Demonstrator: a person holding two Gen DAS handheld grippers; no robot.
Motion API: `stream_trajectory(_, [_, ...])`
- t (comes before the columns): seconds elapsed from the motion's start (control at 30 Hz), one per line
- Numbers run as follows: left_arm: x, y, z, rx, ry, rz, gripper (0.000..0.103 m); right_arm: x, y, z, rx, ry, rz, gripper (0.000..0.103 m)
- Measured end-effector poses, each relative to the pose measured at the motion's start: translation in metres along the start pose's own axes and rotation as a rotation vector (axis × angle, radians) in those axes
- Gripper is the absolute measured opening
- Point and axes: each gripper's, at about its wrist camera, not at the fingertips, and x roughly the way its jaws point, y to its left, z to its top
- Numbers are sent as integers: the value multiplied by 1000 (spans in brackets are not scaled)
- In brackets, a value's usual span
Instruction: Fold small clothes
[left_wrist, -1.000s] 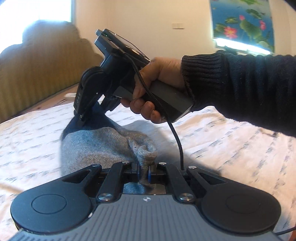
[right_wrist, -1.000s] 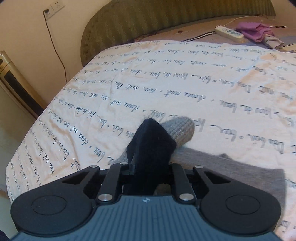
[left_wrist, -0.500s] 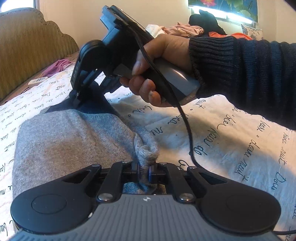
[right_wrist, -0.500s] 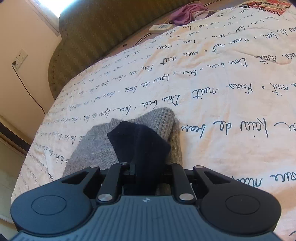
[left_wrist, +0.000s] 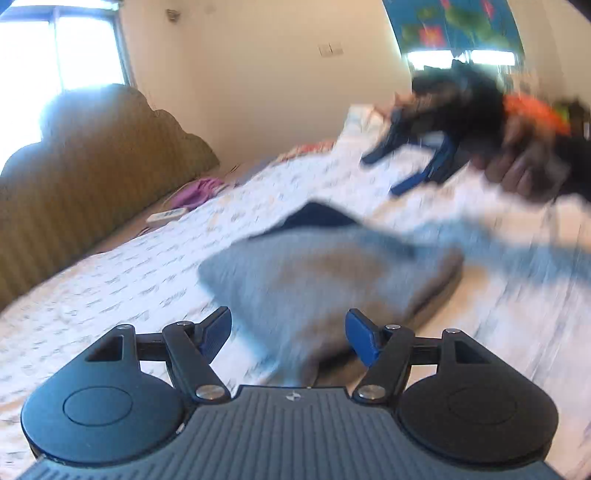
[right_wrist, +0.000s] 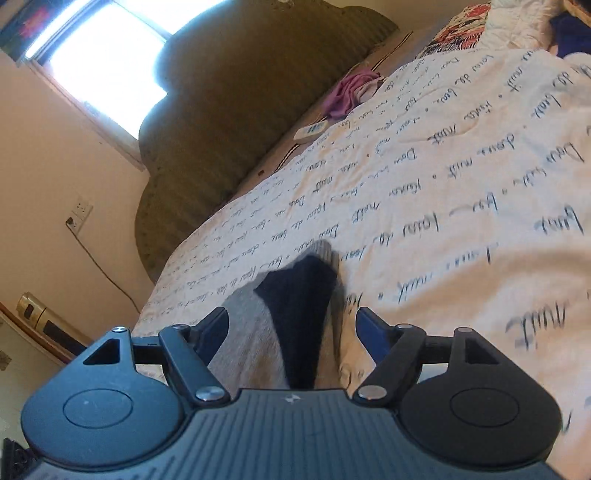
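The grey garment (left_wrist: 325, 273) lies folded on the bedspread (right_wrist: 443, 192) — both grippers, left (left_wrist: 290, 328) and right (right_wrist: 291, 328), opening over it, fingers apart, pressing nothing.

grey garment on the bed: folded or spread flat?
Folded. The grey garment lies doubled on the bedspread, its dark blue inner side peeking out.

Daylight from blown-out window (left_wrist: 55, 48) far left; headboard (right_wrist: 229, 122) backlit, dark. Left wrist view heavily motion-blurred, hand (left_wrist: 524, 166) far right smeared. Right wrist view sharper, tilted, print blurred near right. Fisheye bending at edges.
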Motion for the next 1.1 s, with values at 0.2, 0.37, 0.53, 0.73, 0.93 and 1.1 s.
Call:
stream_trajectory(0.2, [25, -6, -3, -63, 46, 25, 59, 18, 32, -52, -38, 109, 60, 76])
stream_trajectory(0.37, [47, -12, -5, 16, 89, 117, 17, 36, 20, -67, -37, 155, -46, 74])
stream_trajectory(0.53, [41, 1, -17, 12, 118, 157, 13, 32, 10, -80, -30, 161, -28, 74])
stream_trajectory(0.73, [41, -3, -18, -36, 144, 83, 16, 39, 28, -80, -164, 183, -98, 74])
stream_trajectory(0.93, [0, 41, 9, -134, 46, -140, 45, 14, 41, -34, -89, 72, 24, 75])
stream_trajectory(1.1, [44, 51, 64, -189, -83, -72, 69, 53, 36, 24, 34, -26, 94, 81])
